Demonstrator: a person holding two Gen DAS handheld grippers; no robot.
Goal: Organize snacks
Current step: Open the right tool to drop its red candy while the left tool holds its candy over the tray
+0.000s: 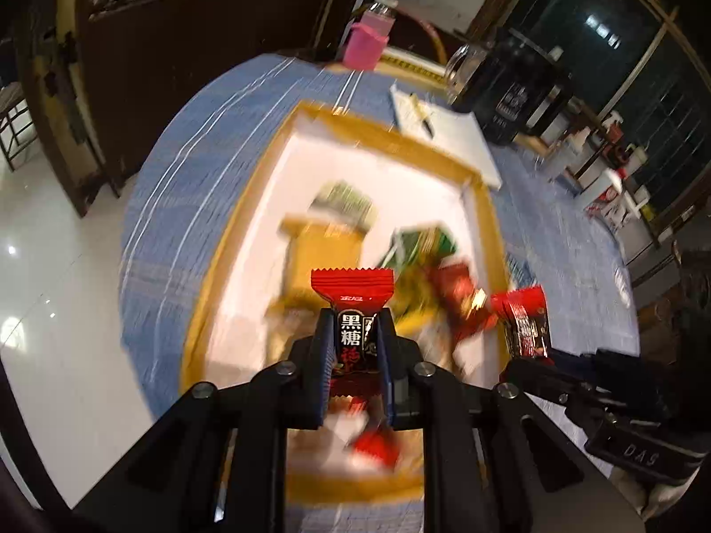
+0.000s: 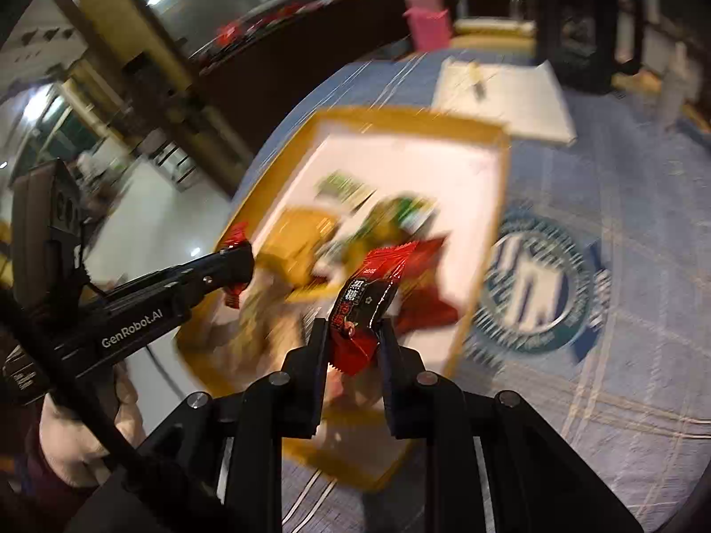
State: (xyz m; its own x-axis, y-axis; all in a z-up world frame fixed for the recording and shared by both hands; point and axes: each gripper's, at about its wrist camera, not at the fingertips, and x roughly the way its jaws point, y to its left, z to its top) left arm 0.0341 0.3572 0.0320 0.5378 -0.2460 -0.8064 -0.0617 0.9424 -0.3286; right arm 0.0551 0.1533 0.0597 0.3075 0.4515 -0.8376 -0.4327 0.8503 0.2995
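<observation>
My left gripper [image 1: 354,328] is shut on a red-and-black candy packet [image 1: 353,306] and holds it upright above a white tray with a yellow rim [image 1: 249,240]. My right gripper [image 2: 353,328] is shut on a second red-and-black candy packet [image 2: 371,293], tilted, above the same tray [image 2: 497,204]. The right gripper's packet also shows at the right of the left wrist view [image 1: 526,322]. The left gripper also shows at the left of the right wrist view [image 2: 235,266]. Several blurred snack packets, yellow [image 1: 322,257], green [image 1: 422,244] and red [image 1: 462,306], lie in the tray.
The tray sits on a blue checked tablecloth [image 1: 186,169]. Behind it lie a white board with a pen [image 1: 437,133], a pink container [image 1: 366,42], a glass jar [image 1: 462,71] and a black box [image 1: 515,93]. A round blue emblem [image 2: 540,284] is right of the tray.
</observation>
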